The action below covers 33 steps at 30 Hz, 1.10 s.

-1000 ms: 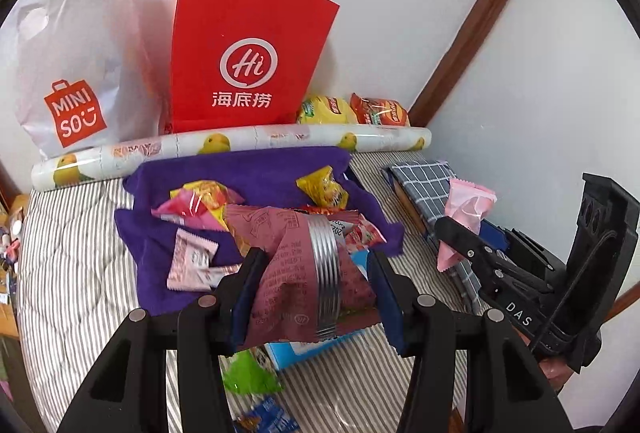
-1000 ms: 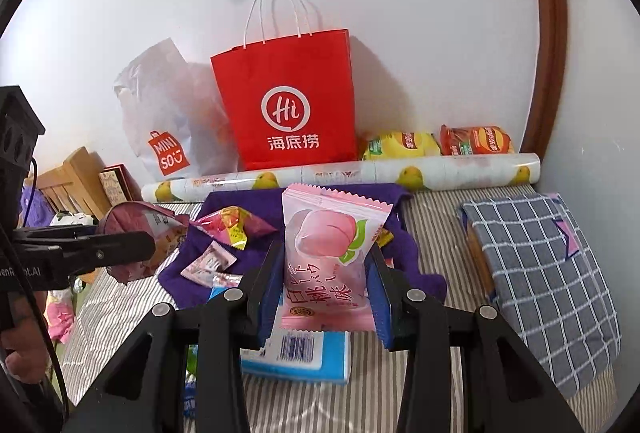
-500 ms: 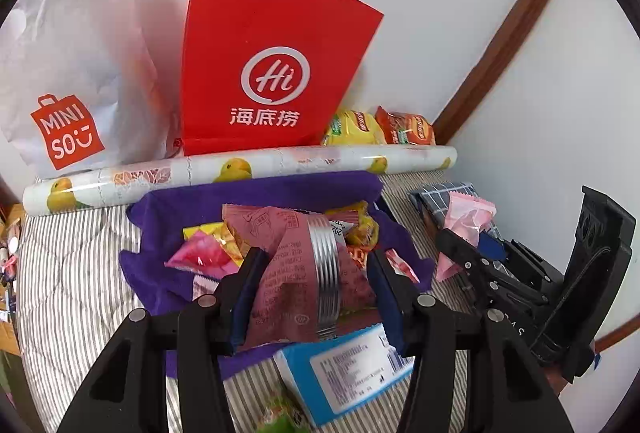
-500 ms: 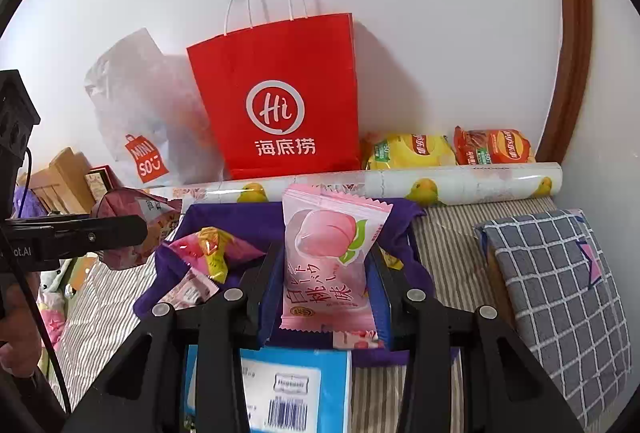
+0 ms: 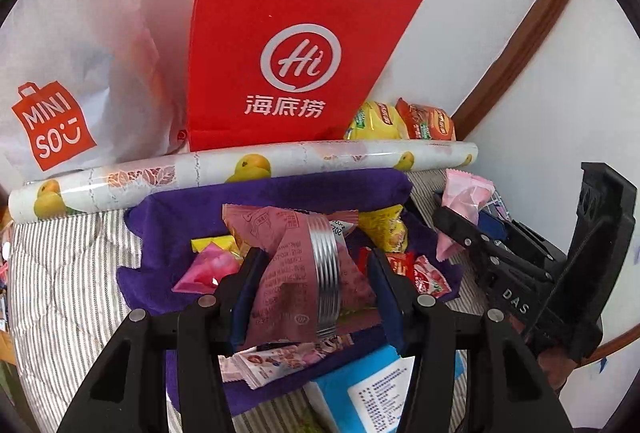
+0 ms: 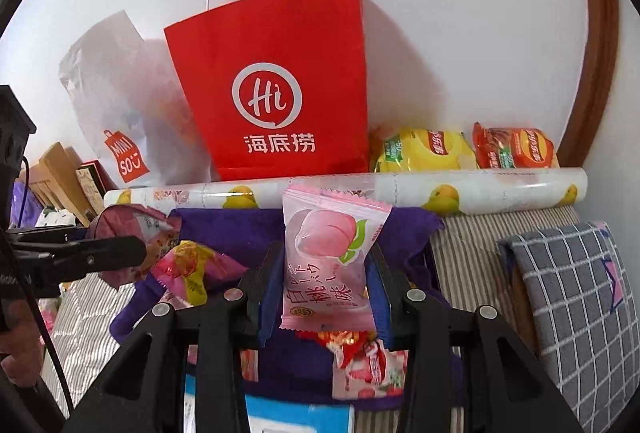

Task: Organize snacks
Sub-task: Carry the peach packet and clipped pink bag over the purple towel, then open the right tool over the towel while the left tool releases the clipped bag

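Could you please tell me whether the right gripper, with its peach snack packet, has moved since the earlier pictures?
Yes. The right gripper has moved forward, toward the red paper bag, which looms larger; the peach snack packet now overlaps the printed roll.

red paper bag (image 5: 288, 45), beyond the gripper: "Hi", 海底捞
white plastic bag (image 5: 72, 45), far left: "MINISO"
pink peach packet (image 6: 330, 265), between right jaws: 白桃
other gripper's body (image 5: 516, 299), to the right: "DAS"

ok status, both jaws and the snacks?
Left gripper shut on dusky-pink packet. Right gripper shut on peach packet. Both over purple cloth strewn with snacks. Red bag behind, path clear.
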Available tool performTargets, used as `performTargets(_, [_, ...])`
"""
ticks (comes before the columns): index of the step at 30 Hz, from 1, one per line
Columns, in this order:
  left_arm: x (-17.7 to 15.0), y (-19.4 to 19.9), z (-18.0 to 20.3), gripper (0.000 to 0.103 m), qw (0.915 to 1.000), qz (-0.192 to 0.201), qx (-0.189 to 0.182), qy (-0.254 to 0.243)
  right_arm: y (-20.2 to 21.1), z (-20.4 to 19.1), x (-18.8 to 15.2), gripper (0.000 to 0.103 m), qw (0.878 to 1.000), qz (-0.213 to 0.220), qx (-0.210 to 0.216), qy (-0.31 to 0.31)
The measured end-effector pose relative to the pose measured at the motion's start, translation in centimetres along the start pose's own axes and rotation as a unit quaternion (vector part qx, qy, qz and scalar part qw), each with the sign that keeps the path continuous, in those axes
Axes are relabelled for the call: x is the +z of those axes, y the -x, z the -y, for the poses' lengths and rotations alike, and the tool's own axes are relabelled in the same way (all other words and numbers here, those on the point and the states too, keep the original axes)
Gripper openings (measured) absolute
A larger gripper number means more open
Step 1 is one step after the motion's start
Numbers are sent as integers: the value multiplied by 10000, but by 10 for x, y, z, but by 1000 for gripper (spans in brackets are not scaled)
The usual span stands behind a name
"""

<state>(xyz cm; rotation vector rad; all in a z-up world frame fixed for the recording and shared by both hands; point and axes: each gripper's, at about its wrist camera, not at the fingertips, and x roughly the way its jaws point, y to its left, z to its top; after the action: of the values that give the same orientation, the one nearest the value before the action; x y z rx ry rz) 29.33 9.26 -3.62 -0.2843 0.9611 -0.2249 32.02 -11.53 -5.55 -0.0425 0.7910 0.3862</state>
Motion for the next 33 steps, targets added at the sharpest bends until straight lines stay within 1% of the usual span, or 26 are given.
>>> performTargets(4, [1, -2, -8, 50, 10000, -1, 4, 77, -16, -1, -2, 39, 9998, -66, 151, -78])
performTargets(9, [3, -8, -15, 50, 9999, -36, 11, 159, -31, -1, -10, 39, 9995, -265, 149, -17])
performTargets(17, [1, -16, -15, 50, 9998, -121, 15, 137, -38, 8, -14, 39, 9990, -383, 163, -140])
performTargets(30, [2, -22, -21, 50, 9996, -175, 1, 226, -51, 6, -17, 40, 9976, -662, 188, -73])
performTargets(33, [2, -23, -24, 50, 9993, -221, -85, 282, -54, 4, -19, 40, 9971, -725, 214, -39])
